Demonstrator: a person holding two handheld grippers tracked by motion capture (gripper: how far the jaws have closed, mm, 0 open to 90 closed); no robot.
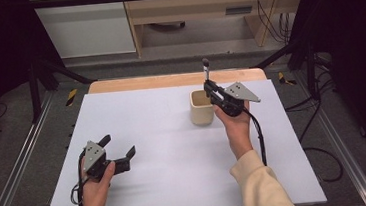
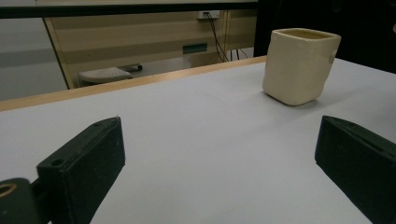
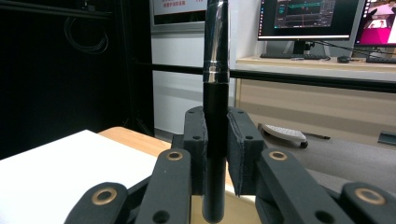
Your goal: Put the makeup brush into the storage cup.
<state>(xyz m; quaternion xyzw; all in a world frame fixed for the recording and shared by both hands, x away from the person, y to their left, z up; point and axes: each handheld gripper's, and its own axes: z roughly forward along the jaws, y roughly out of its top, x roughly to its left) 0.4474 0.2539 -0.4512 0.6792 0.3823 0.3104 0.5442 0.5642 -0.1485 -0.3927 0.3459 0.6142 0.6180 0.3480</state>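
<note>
Above the cup (image 1: 201, 109), the right tool (image 1: 208, 84) clamps an upright pen (image 1: 206, 68).

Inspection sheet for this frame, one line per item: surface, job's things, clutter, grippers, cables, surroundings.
Surface: white table top, wooden edge at the far side.
Job's things: black pen held upright; cream cup standing under it.
Clutter: nothing seen.
Grippers: right gripper shut on the pen above the cup; left gripper open, nothing between the jaws.
Cables: one trails from each gripper; more lie on the floor.
Surroundings: desk, monitors, keyboard.
</note>
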